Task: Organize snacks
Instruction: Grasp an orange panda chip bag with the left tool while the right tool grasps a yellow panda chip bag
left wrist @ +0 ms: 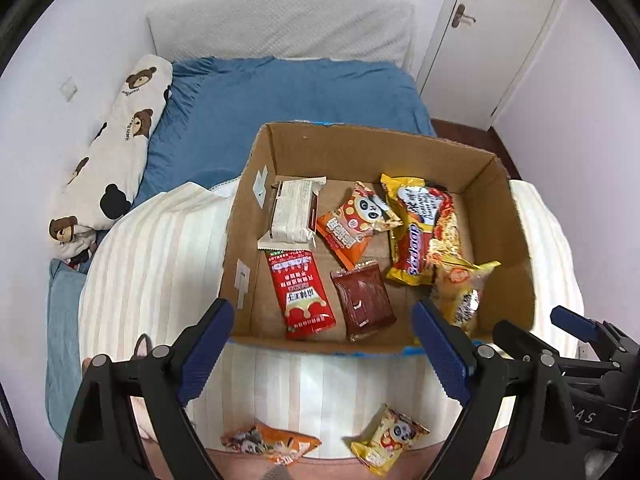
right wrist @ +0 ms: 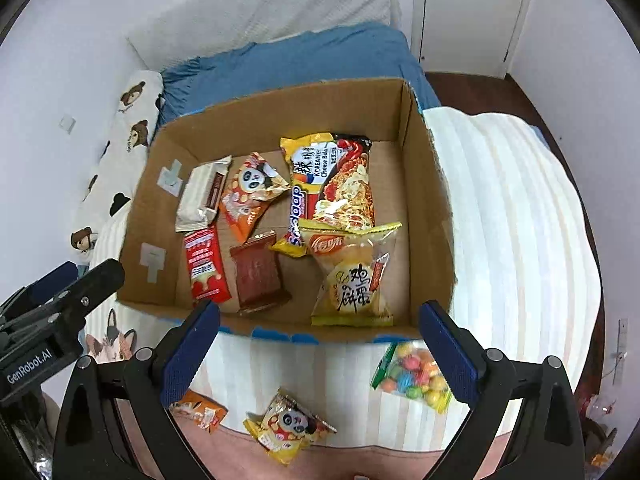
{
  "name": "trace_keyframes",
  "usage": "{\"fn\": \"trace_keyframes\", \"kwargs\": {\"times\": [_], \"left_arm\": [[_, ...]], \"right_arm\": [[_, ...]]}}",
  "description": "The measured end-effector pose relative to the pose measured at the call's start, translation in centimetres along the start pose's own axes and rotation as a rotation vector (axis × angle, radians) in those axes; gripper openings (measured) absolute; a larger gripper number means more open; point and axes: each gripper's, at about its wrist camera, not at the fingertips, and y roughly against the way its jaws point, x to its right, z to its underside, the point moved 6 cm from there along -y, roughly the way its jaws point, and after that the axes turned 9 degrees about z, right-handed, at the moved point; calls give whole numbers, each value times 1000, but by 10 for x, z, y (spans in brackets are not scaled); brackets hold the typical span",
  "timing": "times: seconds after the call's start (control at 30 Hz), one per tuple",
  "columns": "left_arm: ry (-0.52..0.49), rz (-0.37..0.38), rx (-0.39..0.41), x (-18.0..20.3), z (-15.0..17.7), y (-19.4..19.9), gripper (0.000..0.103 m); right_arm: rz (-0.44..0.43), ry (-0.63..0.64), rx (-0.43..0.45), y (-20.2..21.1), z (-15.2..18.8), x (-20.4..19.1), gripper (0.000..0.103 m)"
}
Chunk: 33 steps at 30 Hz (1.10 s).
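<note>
An open cardboard box (left wrist: 352, 148) (right wrist: 426, 200) sits on the striped blanket and holds several snack packs: a white bar (left wrist: 294, 212), an orange panda pack (left wrist: 354, 224), a yellow noodle pack (left wrist: 422, 228), a red sachet (left wrist: 304, 296), a brown bar (left wrist: 364, 300) and a yellow biscuit bag (right wrist: 354, 276). Outside the box, near me, lie an orange pack (left wrist: 272, 444) (right wrist: 200, 410), a yellow panda pack (left wrist: 390, 438) (right wrist: 288, 426) and a bag of coloured candies (right wrist: 416, 376). My left gripper (left wrist: 324, 348) and right gripper (right wrist: 320, 344) are open and empty, above the box's near edge.
The box rests on a cream striped blanket (right wrist: 512, 220) over a blue bed (left wrist: 280, 96). A bear-print pillow (left wrist: 116, 148) lies along the left wall. A white door (left wrist: 496, 32) stands at the back right. The other gripper shows at each view's side (left wrist: 580, 344) (right wrist: 52, 312).
</note>
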Motion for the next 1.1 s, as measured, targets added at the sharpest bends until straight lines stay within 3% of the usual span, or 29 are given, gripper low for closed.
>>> {"fn": "trace_keyframes", "kwargs": {"times": [0.23, 0.37, 0.57, 0.73, 1.03, 1.1], "left_arm": [[38, 14, 32, -3, 27, 32, 91], [107, 16, 7, -19, 62, 39, 91], [322, 17, -167, -68, 153, 3, 91], [581, 121, -314, -104, 215, -46, 91], [773, 218, -309, -117, 218, -99, 88], [763, 202, -300, -115, 213, -109, 67]], "right_arm": [[-50, 2, 30, 32, 28, -6, 101], [-93, 30, -11, 29, 63, -16, 101], [-152, -20, -197, -24, 131, -23, 101], [-189, -185, -341, -83, 170, -18, 101], [-197, -362, -403, -138, 188, -26, 98], [-190, -361, -409, -143, 190, -30, 88]]}}
